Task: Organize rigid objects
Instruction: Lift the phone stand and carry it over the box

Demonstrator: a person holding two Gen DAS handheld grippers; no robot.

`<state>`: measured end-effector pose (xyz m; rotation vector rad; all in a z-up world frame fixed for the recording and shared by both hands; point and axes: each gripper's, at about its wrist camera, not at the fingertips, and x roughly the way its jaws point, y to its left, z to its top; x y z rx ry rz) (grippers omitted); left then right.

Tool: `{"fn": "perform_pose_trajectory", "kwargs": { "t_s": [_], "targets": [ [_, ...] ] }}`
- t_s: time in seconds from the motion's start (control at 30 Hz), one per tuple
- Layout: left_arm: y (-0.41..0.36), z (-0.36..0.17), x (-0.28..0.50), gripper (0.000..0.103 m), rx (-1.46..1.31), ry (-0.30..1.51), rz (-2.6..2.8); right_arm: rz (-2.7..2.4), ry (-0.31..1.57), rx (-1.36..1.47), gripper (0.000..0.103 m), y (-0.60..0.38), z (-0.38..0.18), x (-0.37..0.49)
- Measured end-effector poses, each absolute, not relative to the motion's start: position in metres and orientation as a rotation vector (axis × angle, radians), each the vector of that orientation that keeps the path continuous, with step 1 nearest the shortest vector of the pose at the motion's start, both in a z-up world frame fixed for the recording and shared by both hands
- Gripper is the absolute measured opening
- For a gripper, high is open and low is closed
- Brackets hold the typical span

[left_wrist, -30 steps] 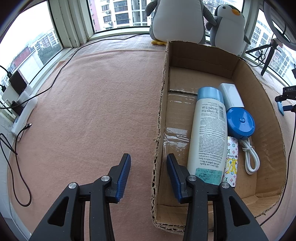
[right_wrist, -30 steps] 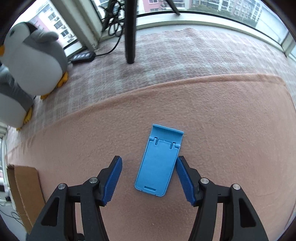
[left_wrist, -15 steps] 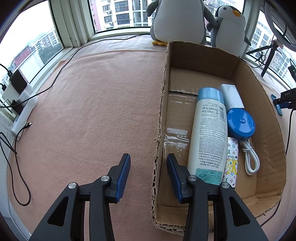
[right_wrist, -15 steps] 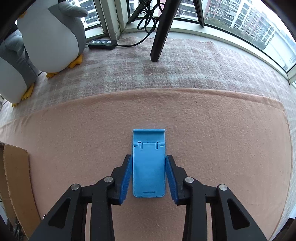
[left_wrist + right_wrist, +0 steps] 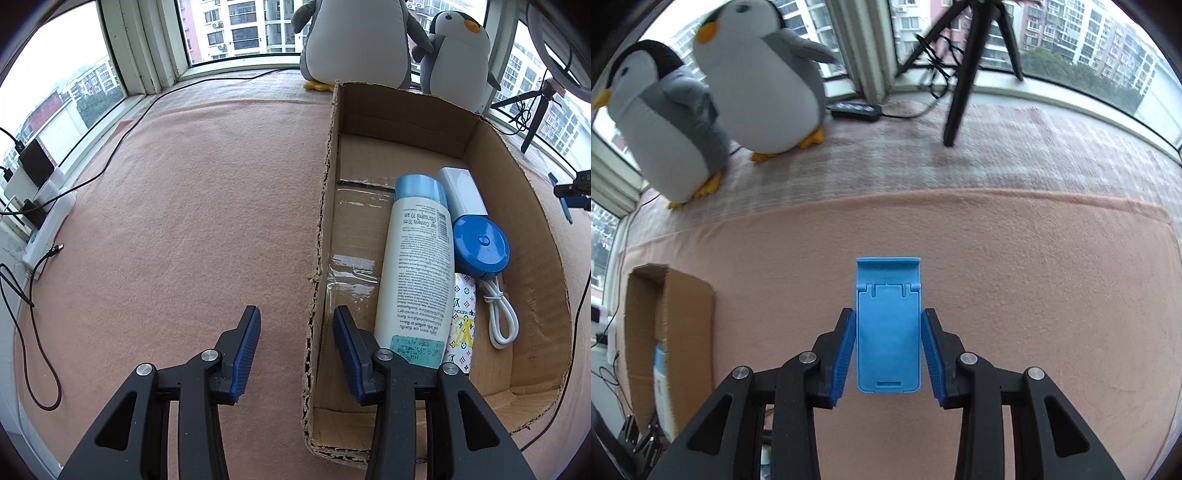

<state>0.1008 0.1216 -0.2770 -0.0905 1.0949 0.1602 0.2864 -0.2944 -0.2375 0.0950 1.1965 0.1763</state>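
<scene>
Stand [image 5: 888, 332] is pinched by the right gripper [image 5: 888, 354] above the blanket [image 5: 1034, 295].
Bottle [image 5: 415, 266] and small items are already laid in the box [image 5: 517, 192]; left gripper [image 5: 295, 354] is spread, empty.

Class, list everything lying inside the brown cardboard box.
Inside the brown cardboard box: a white bottle with pale blue cap, a white rectangular block, a round blue case, a coiled white cable and a patterned card, partly covered by the bottle.

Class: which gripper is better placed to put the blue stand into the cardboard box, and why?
Right. The right gripper already clamps the blue stand; the left gripper is open, straddling the cardboard box wall.
</scene>
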Motion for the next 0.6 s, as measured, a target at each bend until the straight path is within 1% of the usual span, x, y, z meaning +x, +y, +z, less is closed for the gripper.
{"fn": "perform_pose_trajectory", "kwargs": {
  "t_s": [0.3, 0.6],
  "targets": [
    [0.121, -0.277, 0.101, 0.045, -0.091, 1.095, 0.161, 0.342, 1.143, 0.074, 0.033, -0.239, -0.197, 0.270],
    [0.121, -0.277, 0.101, 0.045, -0.089, 1.095, 0.160, 0.447, 1.133, 0.056, 0.033, -0.185, -0.187, 0.260]
  ]
}}
